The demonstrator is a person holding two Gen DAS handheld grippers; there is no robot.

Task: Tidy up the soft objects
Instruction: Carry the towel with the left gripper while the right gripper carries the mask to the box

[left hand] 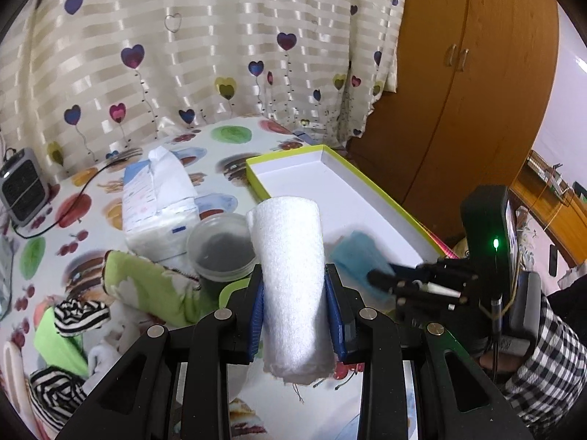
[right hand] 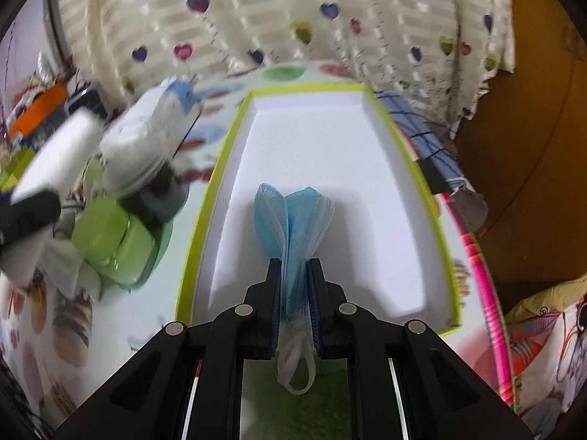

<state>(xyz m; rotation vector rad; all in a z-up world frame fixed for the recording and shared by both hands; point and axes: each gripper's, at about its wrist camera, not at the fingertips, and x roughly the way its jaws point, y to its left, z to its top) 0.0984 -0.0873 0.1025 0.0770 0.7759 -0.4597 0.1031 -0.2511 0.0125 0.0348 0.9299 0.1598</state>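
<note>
My left gripper (left hand: 295, 286) is shut on a rolled white towel (left hand: 291, 282) and holds it upright above the table, left of the box. My right gripper (right hand: 294, 267) is shut on a folded blue face mask (right hand: 293, 220), held over the near end of a white box with a lime-green rim (right hand: 200, 231). The mask's white ear loops hang below the fingers. In the left wrist view the box (left hand: 367, 172) lies to the right, with the right gripper (left hand: 381, 278) and the blurred mask (left hand: 357, 256) over it. The towel shows blurred at the left of the right wrist view (right hand: 55, 161).
On the fruit-print tablecloth (left hand: 227, 135) stand a white cotton pack (left hand: 157, 198), a clear lidded tub (left hand: 222, 245), a green floral cloth (left hand: 154, 289), striped socks (left hand: 80, 315) and a small heater (left hand: 22, 190). A wooden wardrobe (left hand: 458, 91) stands right; a curtain hangs behind.
</note>
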